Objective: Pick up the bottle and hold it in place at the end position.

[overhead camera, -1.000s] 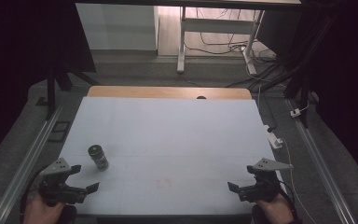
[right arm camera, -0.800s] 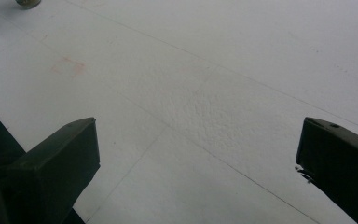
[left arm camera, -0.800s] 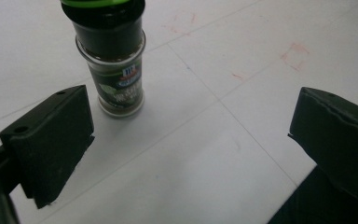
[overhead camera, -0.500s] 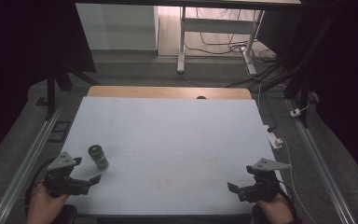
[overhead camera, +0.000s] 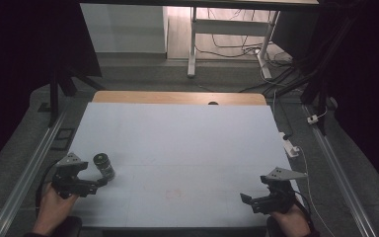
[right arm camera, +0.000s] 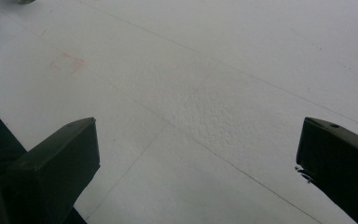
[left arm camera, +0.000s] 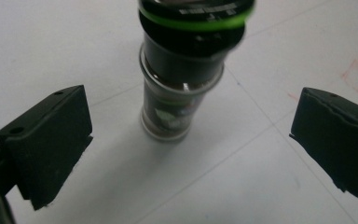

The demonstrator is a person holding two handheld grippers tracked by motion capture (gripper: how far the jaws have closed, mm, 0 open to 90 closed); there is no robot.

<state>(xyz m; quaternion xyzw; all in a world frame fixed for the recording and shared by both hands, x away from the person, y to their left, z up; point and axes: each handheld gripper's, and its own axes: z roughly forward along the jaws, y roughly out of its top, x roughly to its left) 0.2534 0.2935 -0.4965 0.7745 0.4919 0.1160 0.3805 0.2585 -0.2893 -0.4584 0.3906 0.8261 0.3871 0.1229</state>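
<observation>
The left gripper (overhead camera: 100,181) is wide open. In the left gripper view its two black jaws stand far apart, one at each side, with nothing between the pads. Just ahead of them stands a small jar (left arm camera: 177,88). The jar is upright on the table. It has a dark lid with a thin green ring near the top, and a see-through body with something dark inside. The jaws do not touch it; the jar sits a bit past them, about in the middle of the gap.

From the high view the jar (overhead camera: 104,165) is near the left front part of the white table (overhead camera: 187,143), and the left gripper's tips are just beside it. The person's left hand (overhead camera: 54,210) holds that gripper from below.

The right gripper (overhead camera: 246,200) is open too. In the right gripper view its jaws are spread wide over bare white table top, and nothing is held. A faint red mark (right arm camera: 67,61) shows on the table ahead of it. In the high view this gripper sits near the right front edge of the table, well apart from the jar, held by the right hand (overhead camera: 288,222).

A white plug strip (overhead camera: 288,144) lies by the right edge of the table.
</observation>
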